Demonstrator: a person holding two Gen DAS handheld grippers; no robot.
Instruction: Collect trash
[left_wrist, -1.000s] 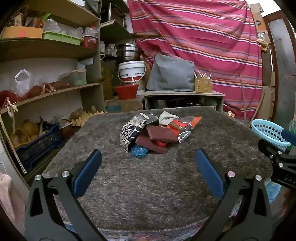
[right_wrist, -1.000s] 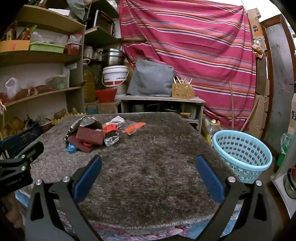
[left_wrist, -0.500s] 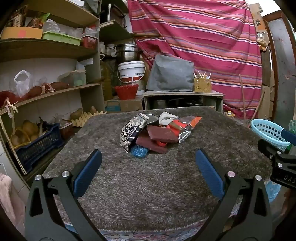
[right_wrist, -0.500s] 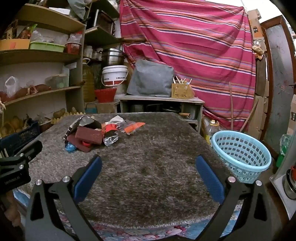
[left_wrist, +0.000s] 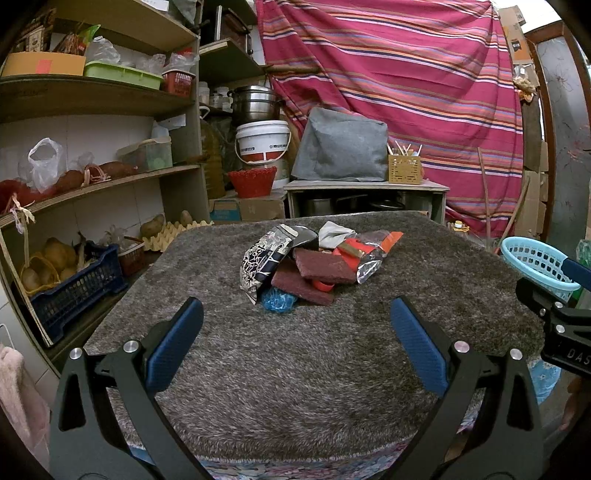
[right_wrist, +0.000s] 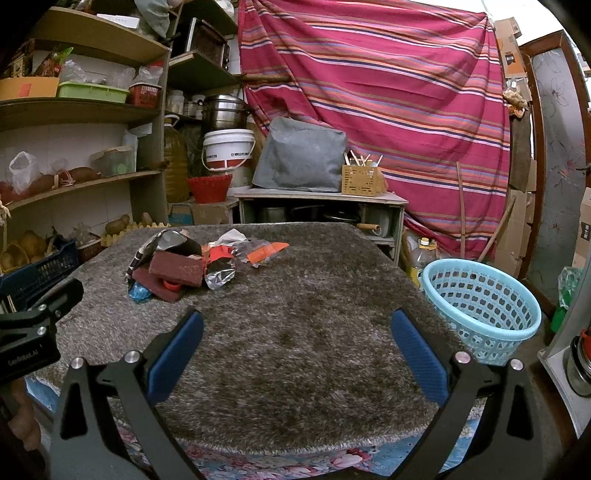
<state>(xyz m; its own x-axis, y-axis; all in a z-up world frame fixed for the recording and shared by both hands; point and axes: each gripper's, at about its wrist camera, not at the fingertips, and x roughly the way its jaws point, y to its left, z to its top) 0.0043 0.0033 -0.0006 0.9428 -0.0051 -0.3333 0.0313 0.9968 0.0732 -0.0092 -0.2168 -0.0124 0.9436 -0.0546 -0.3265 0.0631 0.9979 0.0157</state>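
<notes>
A pile of trash lies on the grey shaggy table cover: a black-and-white wrapper, two maroon pads, a blue crumpled piece, red and orange wrappers and foil. It also shows in the right wrist view at the left. My left gripper is open and empty, short of the pile. My right gripper is open and empty over bare cover. A light blue basket stands beside the table's right edge, also seen in the left wrist view.
Shelves with bags, boxes and potatoes line the left. A blue crate sits low at the left. A low cabinet with a grey bundle stands behind the table, before a striped red curtain.
</notes>
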